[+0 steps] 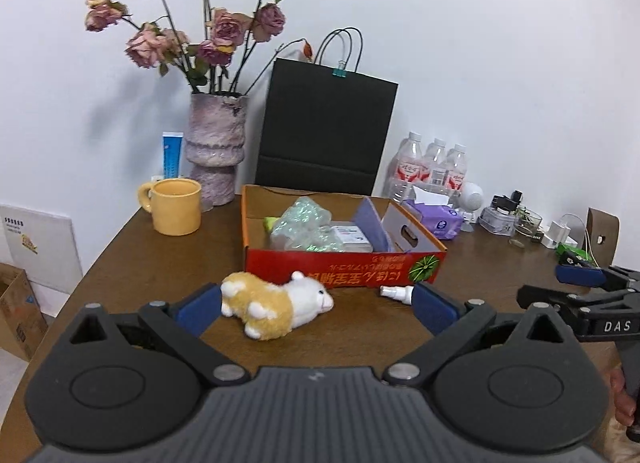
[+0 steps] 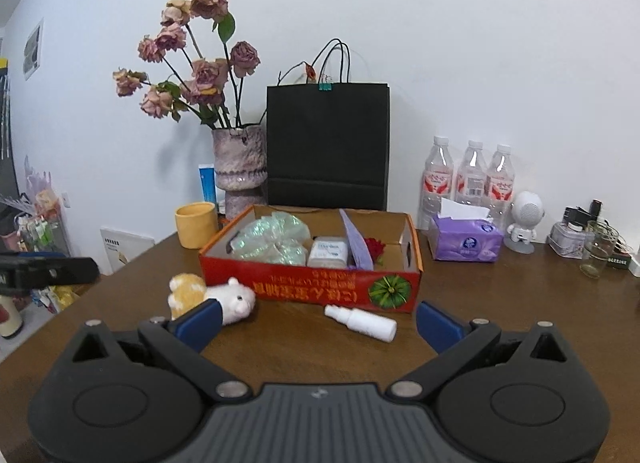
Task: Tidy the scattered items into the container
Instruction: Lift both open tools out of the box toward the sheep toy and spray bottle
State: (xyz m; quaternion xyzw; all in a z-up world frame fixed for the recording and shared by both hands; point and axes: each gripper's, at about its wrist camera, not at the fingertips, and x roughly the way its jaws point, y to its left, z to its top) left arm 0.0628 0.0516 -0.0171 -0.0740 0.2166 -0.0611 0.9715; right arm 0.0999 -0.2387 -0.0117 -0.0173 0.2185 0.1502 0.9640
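Observation:
A red cardboard box [image 1: 344,269] [image 2: 320,287] sits mid-table and holds a shiny green bag [image 1: 306,227] [image 2: 276,241], a white packet [image 2: 328,251] and a purple sheet. In front of it lie a tan-and-white plush hamster [image 1: 272,301] [image 2: 212,295] and a small white spray bottle [image 1: 396,293] [image 2: 362,321]. My left gripper [image 1: 316,309] is open, its fingers on either side of the plush, a little short of it. My right gripper [image 2: 318,323] is open, the bottle between its fingertips and just beyond them. The right gripper [image 1: 580,283] also shows at the left wrist view's right edge.
Behind the box stand a yellow mug [image 1: 174,207] [image 2: 196,225], a vase of dried roses [image 1: 216,151] [image 2: 240,167], a black paper bag [image 1: 326,127] [image 2: 328,147], water bottles [image 2: 472,179], a purple tissue pack [image 2: 464,241] and a glass [image 2: 598,249]. The brown table's [image 2: 500,303] left edge drops off near cardboard boxes.

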